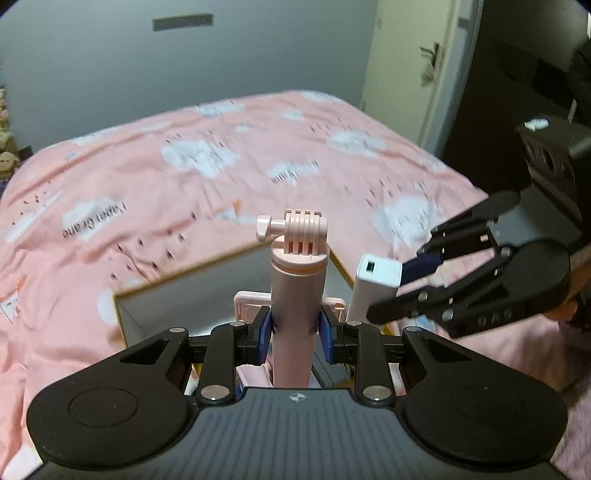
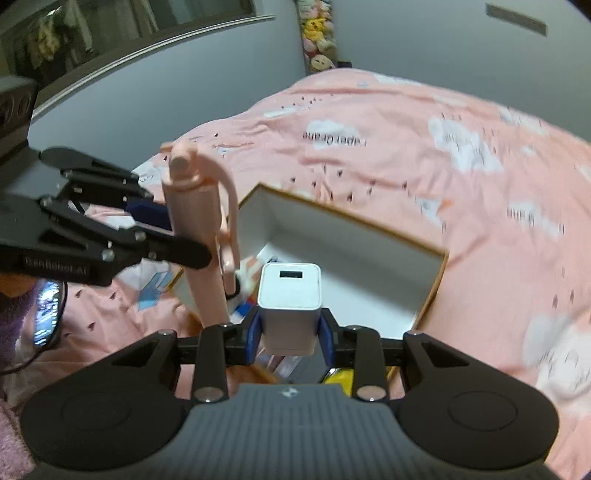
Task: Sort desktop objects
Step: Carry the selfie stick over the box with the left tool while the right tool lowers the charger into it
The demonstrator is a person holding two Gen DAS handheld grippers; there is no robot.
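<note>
My left gripper (image 1: 294, 334) is shut on a pink selfie stick (image 1: 297, 291), whose camera mount points up and away; its blue pads press on the tube from both sides. My right gripper (image 2: 289, 338) is shut on a white USB charger block (image 2: 289, 299), port end facing forward. Both are held above an open white box (image 2: 354, 236) with a brown rim that lies on the pink bed cover. In the left wrist view the right gripper (image 1: 400, 291) holds the charger (image 1: 375, 284) just right of the stick. In the right wrist view the left gripper (image 2: 177, 236) holds the stick (image 2: 199, 229) at the left.
A pink cloud-print bed cover (image 1: 184, 166) fills the scene around the box. A white door (image 1: 410, 66) stands at the back right and a grey wall behind. Plush toys (image 2: 319, 33) hang by the wall. Small colourful items (image 2: 338, 378) lie in the box below the grippers.
</note>
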